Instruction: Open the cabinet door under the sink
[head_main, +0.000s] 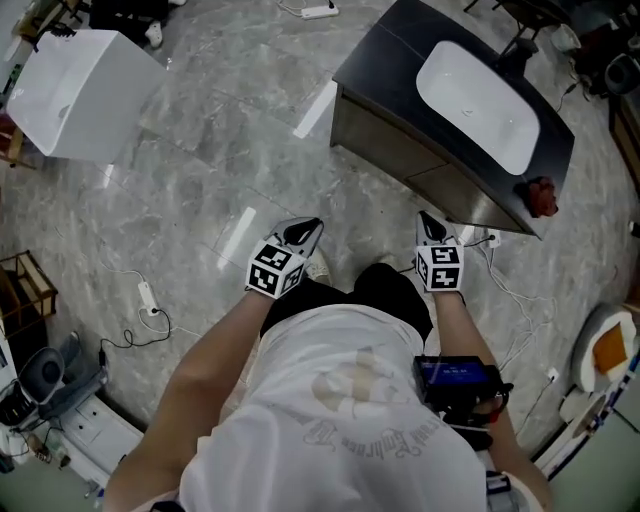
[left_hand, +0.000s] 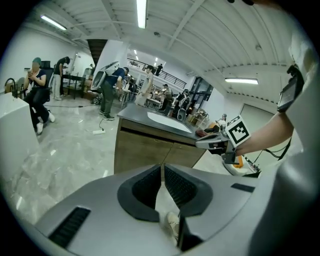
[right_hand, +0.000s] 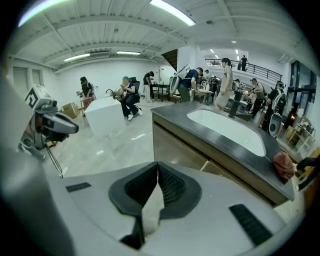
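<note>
Two closed, empty tongs, left tongs (head_main: 304, 233) and right tongs (head_main: 431, 227), face one two-door cabinet (head_main: 398, 150).

The person wears a white T-shirt (head_main: 340, 400) with faint grey print, black legwear (head_main: 385, 292) and a black device (head_main: 458, 385) with a blue screen at the waist; the left gripper (head_main: 306, 232) and right gripper (head_main: 429, 222) bear black-and-white marker cubes (head_main: 275, 268)

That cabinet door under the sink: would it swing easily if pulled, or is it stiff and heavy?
The cabinet door looks like a flat, rigid wood-toned panel, so it would probably swing as one piece, not flex. I see no handle, only a dark gap under the countertop, so its smooth face may be slippery to grip.
</note>
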